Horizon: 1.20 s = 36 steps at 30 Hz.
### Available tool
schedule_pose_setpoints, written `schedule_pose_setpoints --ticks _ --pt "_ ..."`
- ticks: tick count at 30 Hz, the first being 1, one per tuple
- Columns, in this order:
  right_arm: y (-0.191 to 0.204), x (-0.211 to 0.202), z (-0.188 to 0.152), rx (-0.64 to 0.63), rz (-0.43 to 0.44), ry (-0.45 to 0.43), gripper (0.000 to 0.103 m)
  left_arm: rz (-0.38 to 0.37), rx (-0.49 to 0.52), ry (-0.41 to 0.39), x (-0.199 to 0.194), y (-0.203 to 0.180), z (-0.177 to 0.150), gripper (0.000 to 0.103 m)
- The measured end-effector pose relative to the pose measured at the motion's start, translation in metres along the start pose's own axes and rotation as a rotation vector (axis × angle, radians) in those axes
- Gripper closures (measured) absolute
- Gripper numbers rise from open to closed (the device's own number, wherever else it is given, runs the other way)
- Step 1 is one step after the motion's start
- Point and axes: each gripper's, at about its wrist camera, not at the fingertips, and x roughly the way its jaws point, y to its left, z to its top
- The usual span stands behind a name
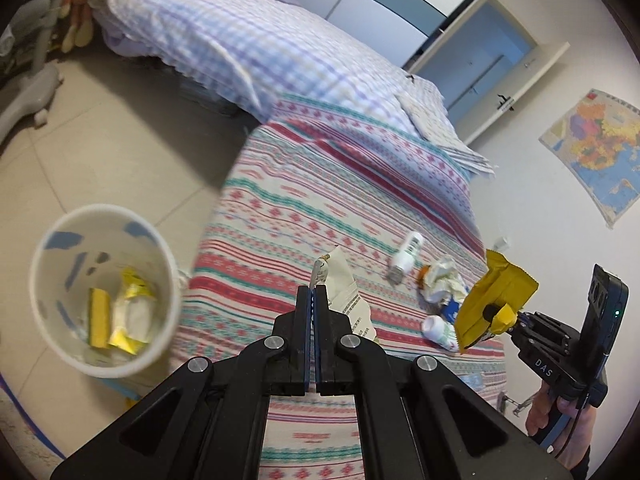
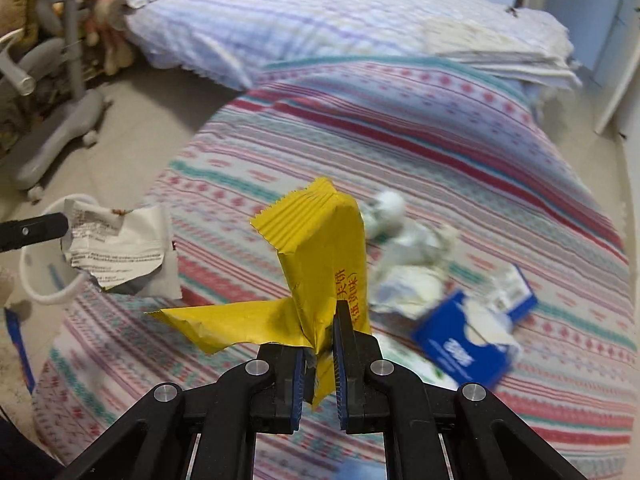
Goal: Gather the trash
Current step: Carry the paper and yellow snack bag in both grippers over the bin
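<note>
At the far left, on the floor beside the bed's edge, stands the white bin (image 1: 105, 297), with yellow packets already at its bottom. The left gripper (image 1: 314, 289) has its jaws pressed tight on the white wrapper (image 1: 344, 280), which stands up from the fingertips, its long axis pointing away from the camera over the striped blanket (image 1: 320, 184). The pinch looks to be on a thin margin of the torn paper, so I judge a quick swing toward the bin could tear it or slide it free short of the rim.

Further right, the right gripper (image 2: 324, 320) clamps the yellow wrapper (image 2: 324, 240) near its lower end. Its long axis runs upright, crimped end uppermost, with a loose flap folded out to the left. That flap could catch the bin's rim.

Toward the blanket's right edge two small white bottles (image 1: 408, 254), crumpled paper (image 1: 442, 282) and a blue box (image 2: 476, 340) lie uncollected.
</note>
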Motion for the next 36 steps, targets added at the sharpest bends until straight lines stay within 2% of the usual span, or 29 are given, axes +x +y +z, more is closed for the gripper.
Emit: schedule_pose_setpoints --ticks 5,10,23,29,36 --pt "0.027 0.005 0.005 -0.026 0.034 -0.015 0.094 0.062 -0.030 -0.016 -0.013 0.029 0.002 0.103" --pt "0.045 0.018 0.011 -0.044 0.046 -0.017 0.093 0.094 -0.095 -0.003 -0.020 0.060 0.001 0.103" --pt "0.101 0.042 0.021 -0.080 0.133 -0.019 0.093 0.207 -0.224 -0.038 -0.044 0.134 0.011 0.103" --pt "0.129 0.052 0.024 -0.084 0.166 -0.044 0.093 0.272 -0.251 -0.020 -0.037 0.154 0.011 0.103" --pt "0.171 0.069 0.029 -0.106 0.259 -0.044 0.092 0.322 -0.271 0.020 -0.020 0.170 0.012 0.103"
